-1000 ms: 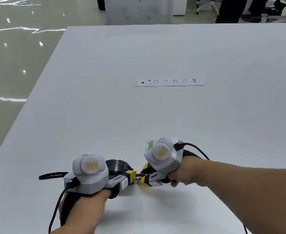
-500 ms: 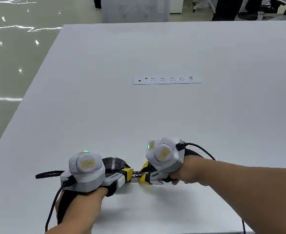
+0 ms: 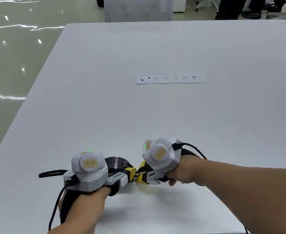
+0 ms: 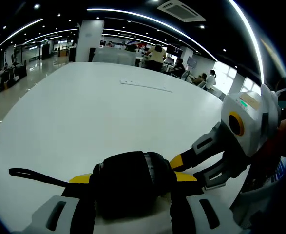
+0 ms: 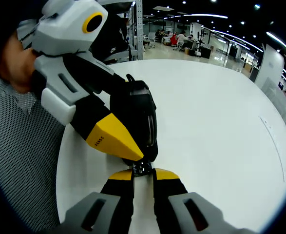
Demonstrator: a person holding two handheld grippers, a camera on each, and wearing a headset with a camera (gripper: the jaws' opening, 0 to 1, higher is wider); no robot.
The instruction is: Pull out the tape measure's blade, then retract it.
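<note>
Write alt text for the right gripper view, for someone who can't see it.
The right claw, yellow-tipped, pinches the blade hook at the mouth of a black tape measure. The left claw, at upper left, clamps the case, with a white table beneath.

No word or number can be read for sure. In the right gripper view the yellow fingertip (image 5: 111, 139) of the left gripper (image 3: 127, 175) bears a short line of dark print, too small to make out, and a small white swoosh-like mark (image 5: 117, 48) sits on a dark garment at far left. In the head view the round yellow stickers (image 3: 89, 164) atop the housings of that one and the right gripper (image 3: 142, 177) carry faint, blurred marks, and the tape measure (image 5: 138, 114) shows no legible brand on its black case.
</note>
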